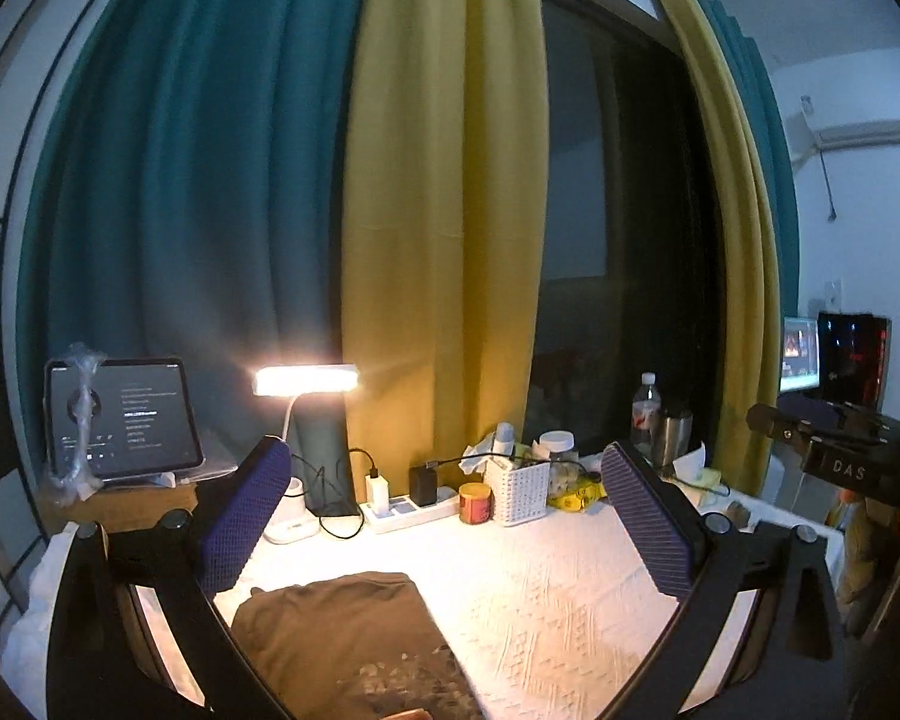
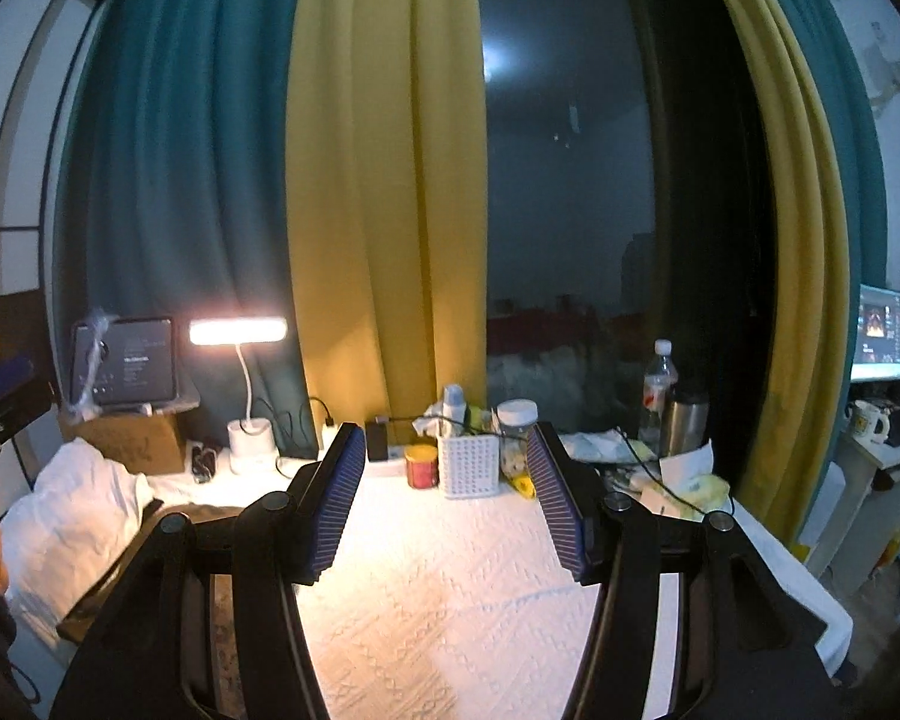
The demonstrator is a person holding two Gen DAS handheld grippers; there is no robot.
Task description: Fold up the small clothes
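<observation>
Brown garment (image 1: 354, 642) lies before lamp (image 1: 306, 381), white basket (image 1: 519, 492), red can (image 1: 475, 503).

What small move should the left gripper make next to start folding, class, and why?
Probably lower the left gripper onto the near edge of the brown shirt. Its jaws stand open and empty above the white cloth, the shirt lies flat just below them, and the right gripper is open over bare cloth.

brown garment (image 1: 342, 636) w/ pale print, white textured cloth (image 1: 540, 594); teal & yellow curtains (image 1: 438, 180), blue ribbed pads (image 2: 336, 510)
</observation>
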